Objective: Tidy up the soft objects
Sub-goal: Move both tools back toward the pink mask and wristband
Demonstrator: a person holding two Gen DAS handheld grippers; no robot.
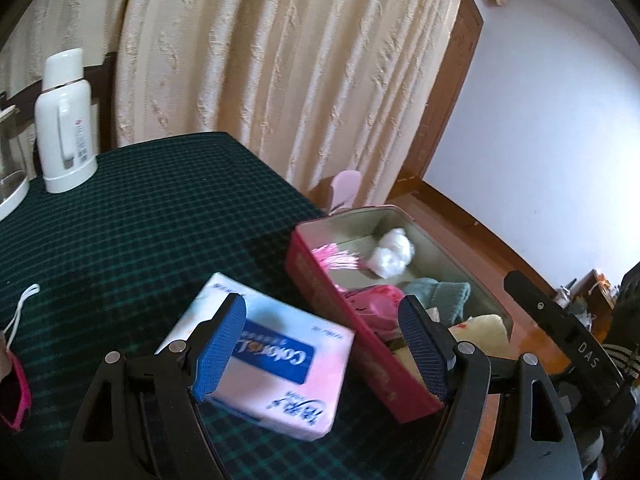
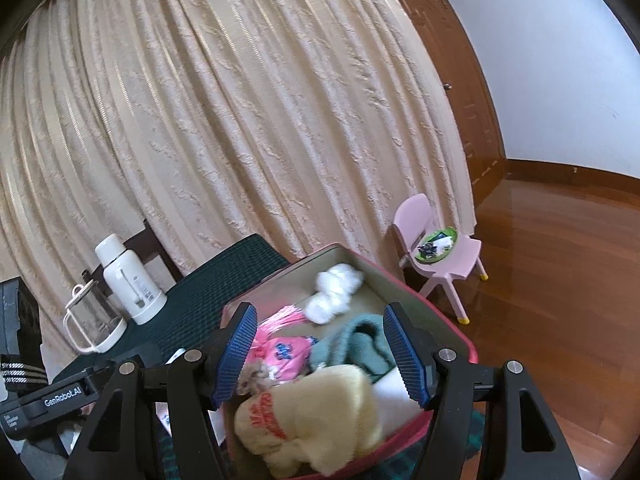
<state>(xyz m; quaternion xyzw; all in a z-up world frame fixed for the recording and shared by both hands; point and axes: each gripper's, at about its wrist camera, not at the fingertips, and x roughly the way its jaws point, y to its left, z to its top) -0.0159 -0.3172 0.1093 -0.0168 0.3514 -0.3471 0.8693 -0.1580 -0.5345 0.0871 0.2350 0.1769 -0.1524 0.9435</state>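
A pink and blue tissue pack (image 1: 276, 364) lies flat on the dark green checked tablecloth (image 1: 120, 248). My left gripper (image 1: 322, 304) hovers open above it, one pad over the pack and the other over the red box (image 1: 328, 292). The box holds white cotton (image 1: 392, 252), a teal knit cloth (image 1: 440, 292), a pink pouch (image 1: 376, 300) and a cream plush item (image 1: 480, 326). In the right wrist view my right gripper (image 2: 320, 310) stands open over the box (image 2: 404, 432), with the cream plush item (image 2: 316, 412) lying just below its jaws.
A white thermos (image 1: 66, 128) and a glass press pot (image 2: 90, 320) stand at the table's far left. A pink object with a white loop (image 1: 16, 384) lies at the left edge. The box sits by the table's right edge. A pink child chair (image 2: 436, 248) stands on the floor.
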